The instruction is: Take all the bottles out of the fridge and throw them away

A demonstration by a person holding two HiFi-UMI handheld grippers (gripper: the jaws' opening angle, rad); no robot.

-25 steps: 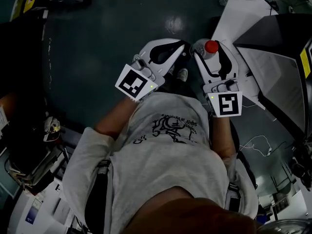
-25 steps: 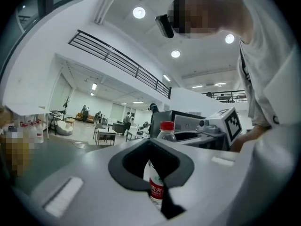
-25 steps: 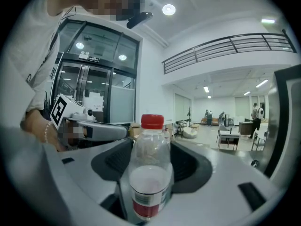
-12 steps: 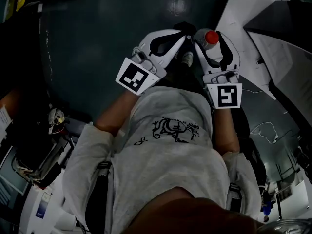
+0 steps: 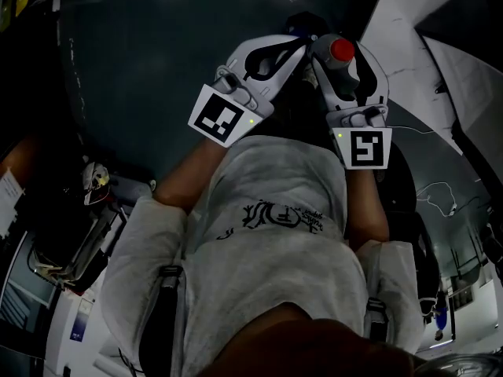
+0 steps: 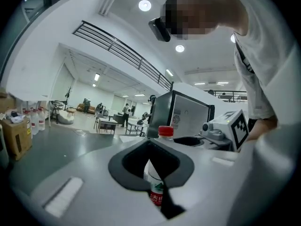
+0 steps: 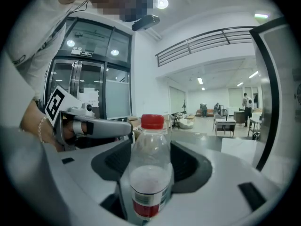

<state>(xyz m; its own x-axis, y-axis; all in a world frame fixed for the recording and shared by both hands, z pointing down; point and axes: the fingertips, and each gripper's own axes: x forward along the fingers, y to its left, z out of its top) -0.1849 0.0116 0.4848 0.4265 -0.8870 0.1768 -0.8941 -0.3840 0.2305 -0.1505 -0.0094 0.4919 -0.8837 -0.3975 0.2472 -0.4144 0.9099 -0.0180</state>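
The left gripper (image 5: pixel 301 44) is at about 11 o'clock from the person's chest in the head view. Its 2 jaws are closed tip to tip and leave only the hollow between the pads. It holds nothing: in its own view the bottle shows beyond that hollow, not in the grip. Just beside its tips, toward 3 o'clock, is the right gripper (image 5: pixel 339 49), at about 1 o'clock from the chest. Its jaws are clamped on the sides of 1 clear bottle (image 7: pixel 149 173). The bottle stands upright, with the red cap (image 7: pixel 152 121) at 12 o'clock and the label low between the pads, so its long axis runs across the grip. The bottle is over the dark floor (image 5: pixel 141 69) in front of the person. I judge that carrying and dropping it belongs to the right hand alone. The place to throw it does not show in any view.
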